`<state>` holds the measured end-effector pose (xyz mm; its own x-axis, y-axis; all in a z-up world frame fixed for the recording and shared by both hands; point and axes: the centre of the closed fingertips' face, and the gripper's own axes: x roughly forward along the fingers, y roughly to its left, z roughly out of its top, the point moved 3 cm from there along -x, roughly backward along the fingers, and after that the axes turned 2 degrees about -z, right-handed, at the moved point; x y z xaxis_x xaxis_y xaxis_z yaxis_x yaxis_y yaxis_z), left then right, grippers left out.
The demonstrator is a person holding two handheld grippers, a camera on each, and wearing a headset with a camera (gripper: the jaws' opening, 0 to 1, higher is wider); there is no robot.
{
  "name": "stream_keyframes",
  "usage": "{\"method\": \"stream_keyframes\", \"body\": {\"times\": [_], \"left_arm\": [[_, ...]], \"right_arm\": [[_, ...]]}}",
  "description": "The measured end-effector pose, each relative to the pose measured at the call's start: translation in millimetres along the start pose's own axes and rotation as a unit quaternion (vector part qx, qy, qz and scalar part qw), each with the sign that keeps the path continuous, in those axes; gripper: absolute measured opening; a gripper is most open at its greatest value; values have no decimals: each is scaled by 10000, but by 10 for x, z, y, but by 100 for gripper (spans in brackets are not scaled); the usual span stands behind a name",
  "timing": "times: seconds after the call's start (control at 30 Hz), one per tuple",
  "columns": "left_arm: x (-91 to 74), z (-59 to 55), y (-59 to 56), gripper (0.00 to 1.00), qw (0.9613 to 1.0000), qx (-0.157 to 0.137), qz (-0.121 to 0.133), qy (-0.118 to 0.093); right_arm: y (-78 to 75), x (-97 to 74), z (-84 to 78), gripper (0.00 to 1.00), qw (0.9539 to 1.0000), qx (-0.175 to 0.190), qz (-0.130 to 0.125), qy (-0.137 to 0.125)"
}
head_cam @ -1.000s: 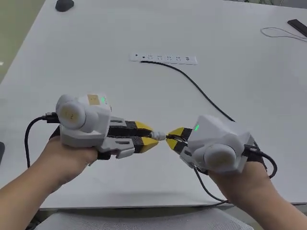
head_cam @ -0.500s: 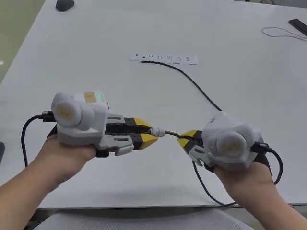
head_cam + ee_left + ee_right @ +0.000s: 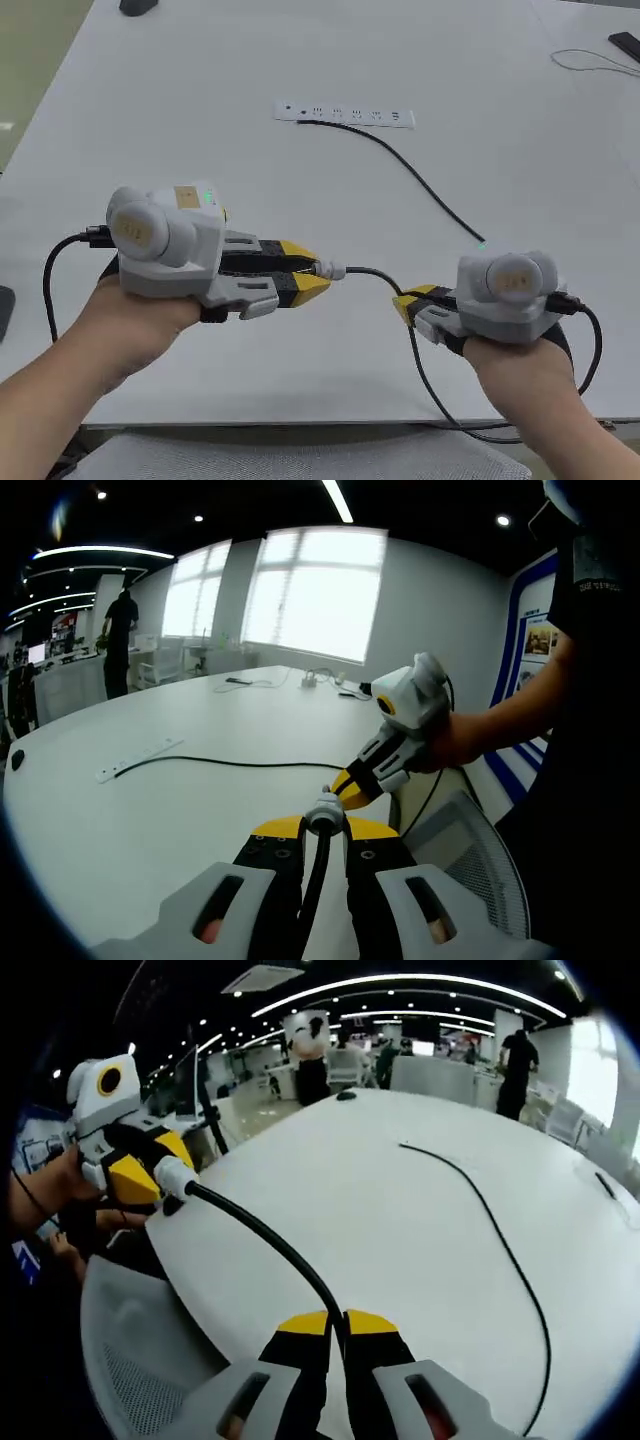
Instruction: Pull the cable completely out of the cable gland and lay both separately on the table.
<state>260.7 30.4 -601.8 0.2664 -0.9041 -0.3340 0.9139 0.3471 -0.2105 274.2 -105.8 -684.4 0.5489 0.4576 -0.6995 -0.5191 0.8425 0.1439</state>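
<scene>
Right gripper has pulled further right, clamped on thin black cable. Left gripper clamps small white plastic cable gland above white worktop, near edge. Cable still threaded; full pull-out and laying down remain.

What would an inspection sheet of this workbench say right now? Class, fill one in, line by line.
Surface: white table, wide and plain.
Job's things: cable gland held by the left tool; black cable runs from it to the right tool, not yet pulled out.
Clutter: white power strip; dark object at the far edge; thin white wire.
Grippers: left tool shut on the cable gland; right tool shut on the black cable.
Cables: power strip's black lead lies across the table; tool lead.
Surroundings: open office, windows, people standing far off, mesh chair.
</scene>
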Motion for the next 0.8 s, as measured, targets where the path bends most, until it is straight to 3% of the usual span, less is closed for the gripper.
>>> {"method": "stream_keyframes", "body": {"times": [0.07, 0.27, 0.63, 0.8], "left_arm": [[4, 11, -9, 15, 10000, 29, -1, -14], [8, 28, -32, 15, 10000, 61, -19, -33], [-5, 35, -49, 15, 10000, 69, -34, -44], [-21, 28, -18, 15, 10000, 44, 11, -40]], "right_arm": [[-51, 14, -48, 0, 9995, 326, 2, 16], [-148, 49, -192, 0, 9964, 841, -16, 137], [-141, 65, -208, 0, 9946, 1035, 29, 117], [-123, 64, -203, 0, 9956, 929, 90, 49]]}}
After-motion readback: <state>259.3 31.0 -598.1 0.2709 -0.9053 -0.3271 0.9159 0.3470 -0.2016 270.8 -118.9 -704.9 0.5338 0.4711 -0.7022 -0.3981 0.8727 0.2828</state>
